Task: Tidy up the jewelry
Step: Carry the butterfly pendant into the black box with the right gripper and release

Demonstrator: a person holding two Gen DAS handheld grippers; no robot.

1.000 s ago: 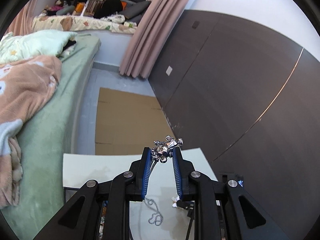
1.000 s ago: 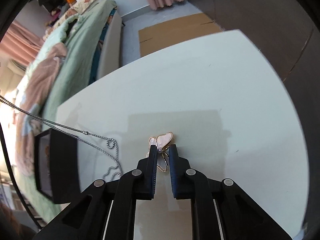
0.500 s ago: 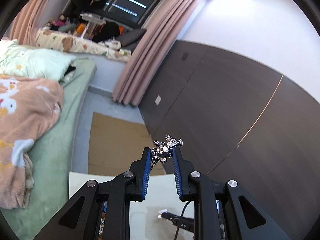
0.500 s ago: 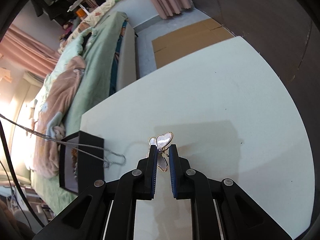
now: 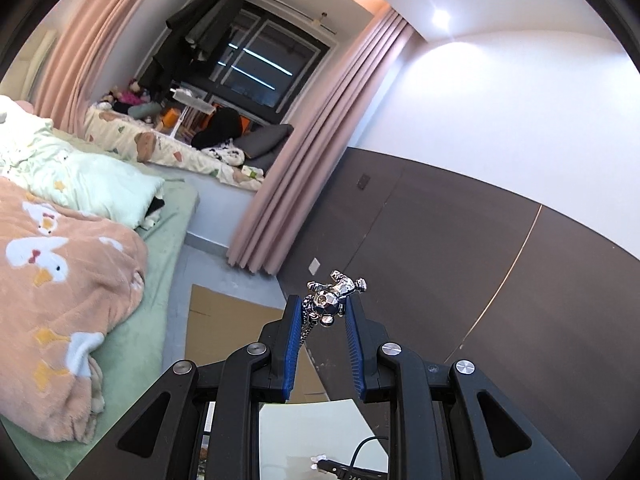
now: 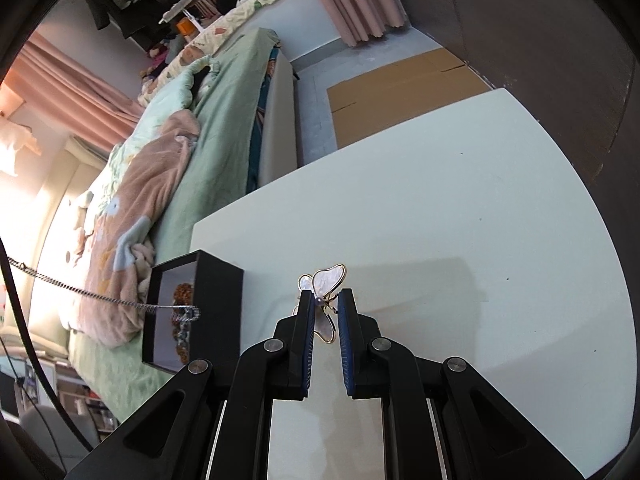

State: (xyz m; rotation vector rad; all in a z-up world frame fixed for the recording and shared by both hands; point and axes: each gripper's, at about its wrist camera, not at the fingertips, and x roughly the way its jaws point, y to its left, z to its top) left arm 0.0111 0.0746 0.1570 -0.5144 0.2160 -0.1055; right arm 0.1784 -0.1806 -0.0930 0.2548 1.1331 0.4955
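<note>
The left hand-held gripper [image 5: 323, 308] pinches a silver faceted figurine pendant [image 5: 334, 295] between its blue pads, well above the white tabletop [image 6: 460, 208] and pointing nearly level toward the dark panelled wall [image 5: 460, 248]. From the pendant a silver link chain [image 6: 80, 291] drops away. In the right wrist view it crosses from the left edge as a taut, near-horizontal line, and its clasp end [image 6: 186, 314] hangs at the mouth of the open black rectangular jewellery box [image 6: 218, 292].

The right hand-held gripper [image 6: 325, 314] is pressed onto a gold-rimmed, mother-of-pearl butterfly brooch [image 6: 326, 286], wings upright, above the tabletop. The box stands just to its left, tipped on edge with the opening facing left, and holds a brown beaded piece [image 6: 182, 292].

Judgement: the coming move turns on the chain's long axis, which runs from the raised left gripper down to the box. The chain's free end is already at the opening, so the left hand governs that placement. The right hand is nearer the box for the brooch.

Limits of view: the box is absent from the left wrist view, where the gripper body masks most of the tabletop. Whether the clasp touches the box cannot be told. The box's interior is only partly visible.
</note>
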